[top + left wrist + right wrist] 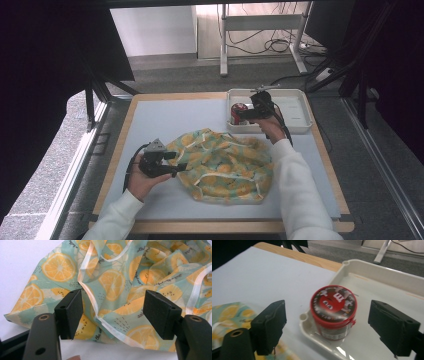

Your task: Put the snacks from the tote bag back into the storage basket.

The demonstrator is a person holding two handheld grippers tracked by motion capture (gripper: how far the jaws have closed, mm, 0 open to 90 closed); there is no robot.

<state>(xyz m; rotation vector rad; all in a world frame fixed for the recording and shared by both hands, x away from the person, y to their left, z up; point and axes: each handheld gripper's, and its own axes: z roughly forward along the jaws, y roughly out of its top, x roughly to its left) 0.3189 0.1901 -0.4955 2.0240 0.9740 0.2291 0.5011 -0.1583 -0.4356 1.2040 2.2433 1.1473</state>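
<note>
Your right gripper (pixel 248 114) holds its jaws apart above the red-lidded tub (pixel 333 311), now standing free in the white tray's (pixel 300 126) near corner, while your left gripper's (pixel 176 163) spread jaws flank the fruit-print bag's (pixel 225 165) edge beside that tray.

Grey carpet floor (pixel 165 75); white desk frame (pixel 260 30) at 12 o'clock, cables (pixel 277 45) beneath, black curtain (pixel 35 90) at 9 o'clock

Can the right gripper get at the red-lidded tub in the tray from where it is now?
Probably yes. The right gripper is open, its jaws standing apart on either side of the tub, which stands upright in the tray's near corner with nothing between.
</note>
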